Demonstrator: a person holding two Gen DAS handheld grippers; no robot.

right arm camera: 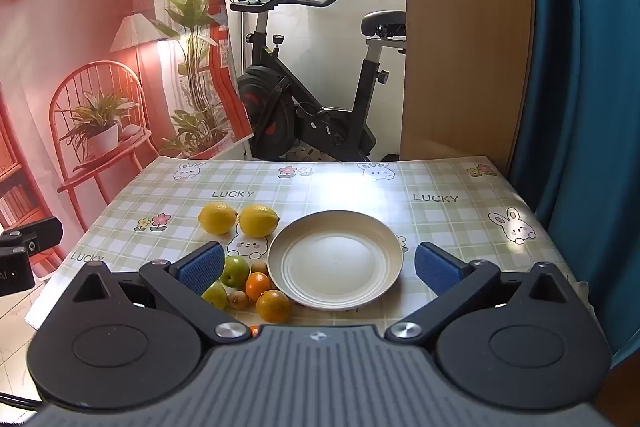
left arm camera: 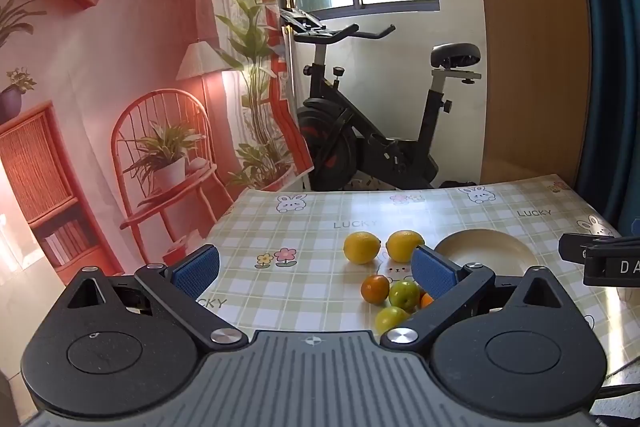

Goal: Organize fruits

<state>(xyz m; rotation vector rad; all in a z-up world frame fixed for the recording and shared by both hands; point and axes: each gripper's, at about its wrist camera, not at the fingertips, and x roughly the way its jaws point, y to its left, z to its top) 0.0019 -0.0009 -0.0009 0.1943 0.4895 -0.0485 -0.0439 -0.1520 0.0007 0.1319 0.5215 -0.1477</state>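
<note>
Both grippers are held above the near edge of a table (right arm camera: 440, 183) covered with a checked cloth printed with rabbits and flowers. The left gripper (left arm camera: 316, 269) is found released, its blue pads spread wide with nothing between them; the cloth is seen through the gap. The right gripper (right arm camera: 318, 267) is likewise released, its jaws standing fully apart and gripping nothing, with the plate framed between them from the camera's line of sight.

A cream plate (right arm camera: 384, 239) is recorded lying flat on the cloth, with no fruit on it. All fruit is located to the left of the plate. Two lemons (right arm camera: 239, 219) are noted side by side, just apart from the plate's far-left rim. Nearer the camera a tight cluster is observed: two green fruits (right arm camera: 235, 271), two oranges (right arm camera: 273, 305) and two small brownish fruits (right arm camera: 239, 299), several touching one another. The nearest orange lies just beside the plate's rim.

An exercise bike (right arm camera: 304, 99) is seen beyond the table, beside a printed backdrop (right arm camera: 80, 47).
</note>
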